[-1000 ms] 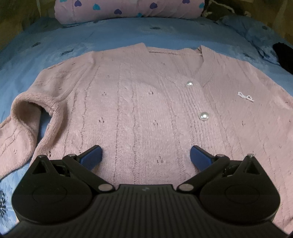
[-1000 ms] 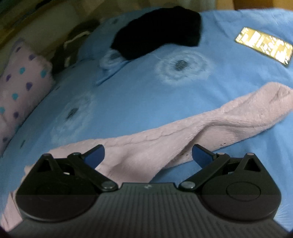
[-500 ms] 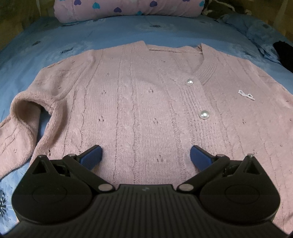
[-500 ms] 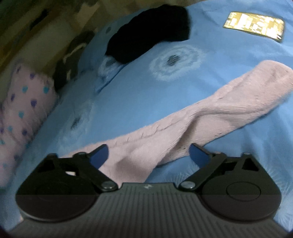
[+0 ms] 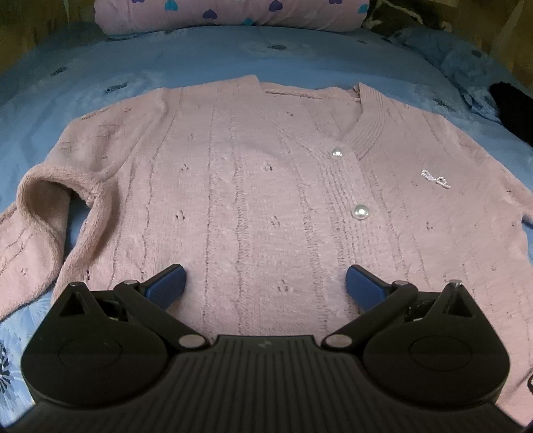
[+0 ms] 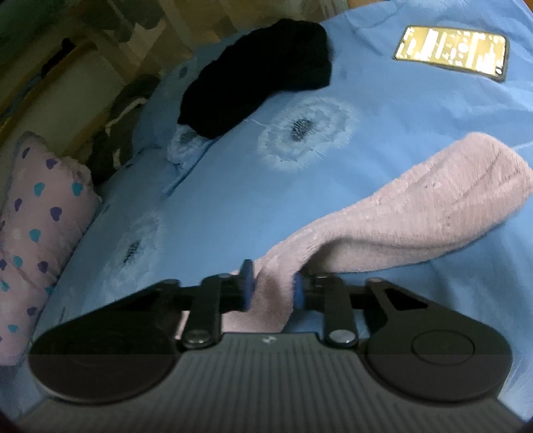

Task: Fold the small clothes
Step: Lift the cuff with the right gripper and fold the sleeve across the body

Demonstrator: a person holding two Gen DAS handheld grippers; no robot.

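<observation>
Our bed (image 5: 206, 63), under its blue flowered sheet, carries a pink cardigan (image 5: 253, 200) spread flat, buttons up, collar toward the head edge where a pink heart-print pillow (image 5: 230, 13) lies. Our left gripper (image 5: 265, 283) hovers over the cardigan's lower front, fingers (image 5: 166, 283) spread wide, nothing between them. Our right gripper (image 6: 271, 288) has its fingers (image 6: 247, 286) closing on the cardigan's sleeve (image 6: 416, 213), pinching the knit; the cuff trails toward the bed's side edge. Beyond it sit a black garment (image 6: 263, 80) and a phone (image 6: 451, 51), well apart.
</observation>
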